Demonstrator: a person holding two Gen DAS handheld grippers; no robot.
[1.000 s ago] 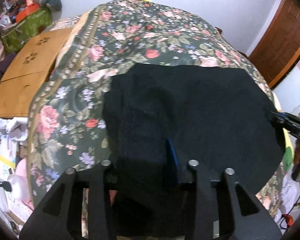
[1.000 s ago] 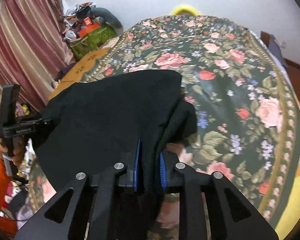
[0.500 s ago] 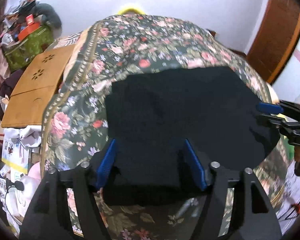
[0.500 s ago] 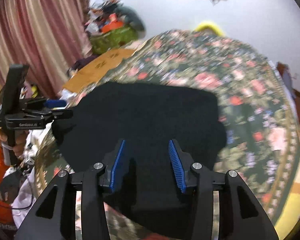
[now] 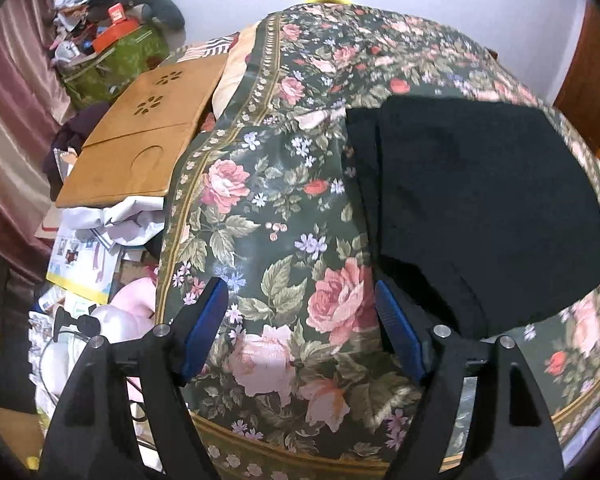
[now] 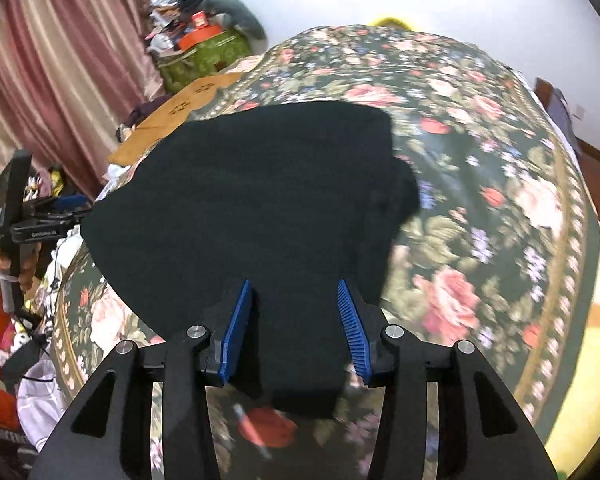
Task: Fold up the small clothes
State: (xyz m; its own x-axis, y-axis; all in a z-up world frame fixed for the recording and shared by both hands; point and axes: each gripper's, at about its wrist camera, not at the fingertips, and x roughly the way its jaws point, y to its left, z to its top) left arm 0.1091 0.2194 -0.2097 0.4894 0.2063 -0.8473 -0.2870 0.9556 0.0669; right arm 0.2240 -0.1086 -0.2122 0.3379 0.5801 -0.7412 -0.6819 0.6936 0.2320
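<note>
In the left wrist view, the left gripper (image 5: pixel 300 334) is hanging over the flowery bed cover (image 5: pixel 260 208) with its fingers (image 5: pixel 204 326) spread wide and holding nothing. The black cloth (image 5: pixel 480 200) is lying flat on the bed, off to the right of these fingers. Only its near left corner is sitting close to the right finger. A wooden tray (image 5: pixel 140 140) is sitting well away on the left.

In the right wrist view, the right gripper (image 6: pixel 296 332) is also spread wide and holding nothing. Here the black cloth (image 6: pixel 252 208) is lying straight ahead, and its near edge is sitting right between the fingers (image 6: pixel 352 332). Its long side is running left to right across the bed. I think the right gripper is nearer for the next fold, since the cloth edge is already between its fingers. The left one would need to slide right first.
</note>
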